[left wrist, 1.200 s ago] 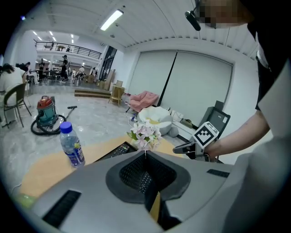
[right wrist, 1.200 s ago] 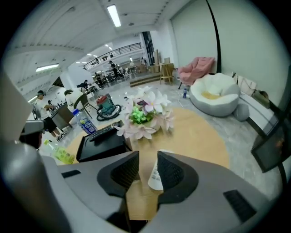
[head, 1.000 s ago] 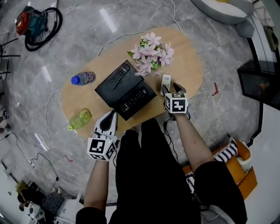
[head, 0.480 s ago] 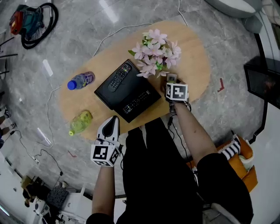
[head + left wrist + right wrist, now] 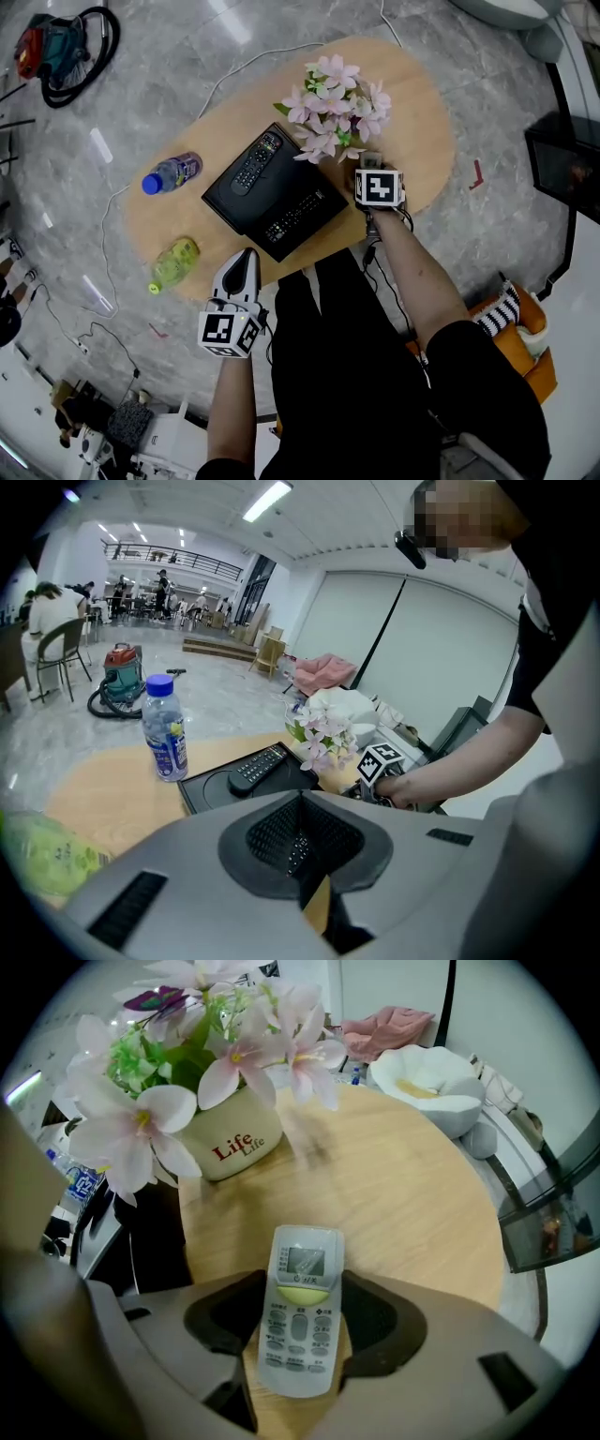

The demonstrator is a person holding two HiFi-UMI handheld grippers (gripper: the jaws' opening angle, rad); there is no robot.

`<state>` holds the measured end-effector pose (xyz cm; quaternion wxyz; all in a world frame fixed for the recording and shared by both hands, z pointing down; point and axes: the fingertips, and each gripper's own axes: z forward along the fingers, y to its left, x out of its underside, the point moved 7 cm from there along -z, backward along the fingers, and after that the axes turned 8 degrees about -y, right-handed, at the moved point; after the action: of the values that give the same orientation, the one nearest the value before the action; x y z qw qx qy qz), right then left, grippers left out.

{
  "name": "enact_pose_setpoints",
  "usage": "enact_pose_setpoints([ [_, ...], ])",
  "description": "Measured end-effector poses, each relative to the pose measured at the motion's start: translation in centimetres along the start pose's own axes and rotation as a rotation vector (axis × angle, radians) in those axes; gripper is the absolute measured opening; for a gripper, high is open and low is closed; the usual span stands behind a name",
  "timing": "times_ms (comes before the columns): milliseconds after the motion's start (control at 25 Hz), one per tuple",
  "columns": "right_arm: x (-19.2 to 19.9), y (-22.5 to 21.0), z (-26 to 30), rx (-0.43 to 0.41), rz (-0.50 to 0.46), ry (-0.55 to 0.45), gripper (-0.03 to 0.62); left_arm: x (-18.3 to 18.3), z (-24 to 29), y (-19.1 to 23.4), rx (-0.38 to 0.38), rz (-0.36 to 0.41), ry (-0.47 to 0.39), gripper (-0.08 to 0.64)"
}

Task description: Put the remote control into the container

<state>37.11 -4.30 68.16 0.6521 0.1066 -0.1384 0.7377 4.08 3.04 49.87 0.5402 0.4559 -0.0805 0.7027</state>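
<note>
1. Head view shows an oval, pale wooden surface (image 5: 412, 112) on a grey marbled floor (image 5: 169, 56). It carries a flat, black, rectangular container (image 5: 246, 202) with two black remotes (image 5: 255, 163) lying inside.
2. The white remote control (image 5: 302, 1265) is a slim, rounded plastic slab with a small screen and a yellow-green button. It lies flat on the wood outside the container, just beside the flower pot (image 5: 230, 1152).
3. The right tongs (image 5: 300, 1330) point steeply down, and their jaws have just been opening. They are released, with dark textured pads either side of the white remote control.
4. The left tongs (image 5: 302, 827) are clenched on nothing, at the near edge of the surface.
5. Pink flowers (image 5: 336, 103) fill the cream, glossy pot. A clear bottle with a blue cap (image 5: 169, 172) stands left of the container, and a yellow-green bottle (image 5: 173, 262) lies on its side nearer the person.
</note>
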Motion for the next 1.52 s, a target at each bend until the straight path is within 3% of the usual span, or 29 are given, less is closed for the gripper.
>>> enact_pose_setpoints([
  [80, -0.1, -0.3, -0.5, -0.021, -0.048, 0.011, 0.262, 0.3, -0.3, 0.0, 0.001, -0.006, 0.000, 0.008],
  [240, -0.8, -0.4, -2.9, -0.044, -0.232, -0.050, 0.261, 0.5, -0.6, -0.2, 0.022, 0.012, -0.006, 0.008],
  [360, -1.1, 0.2, -5.1, -0.070, -0.296, -0.087, 0.261, 0.3, -1.0, -0.4, 0.035, 0.034, -0.020, 0.008],
  [640, -1.8, 5.2, -11.3, -0.199, -0.478, -0.170, 0.261, -0.6, -2.1, 0.0, 0.048, 0.062, -0.066, 0.008],
  [800, -1.9, 9.2, -13.1, -0.297, -0.642, -0.205, 0.261, -1.7, -3.5, 0.8, -0.001, 0.050, -0.140, 0.008],
  [1080, 0.0, 15.3, -12.6, -0.367, -0.945, -0.146, 0.261, 0.1, -7.9, 3.5, -0.108, -0.023, -0.220, 0.008],
  [1520, 5.7, 21.7, -10.8, -0.516, -1.475, -0.044, 0.261, 4.7, -14.9, 5.6, -0.222, -0.087, -0.238, 0.008],
])
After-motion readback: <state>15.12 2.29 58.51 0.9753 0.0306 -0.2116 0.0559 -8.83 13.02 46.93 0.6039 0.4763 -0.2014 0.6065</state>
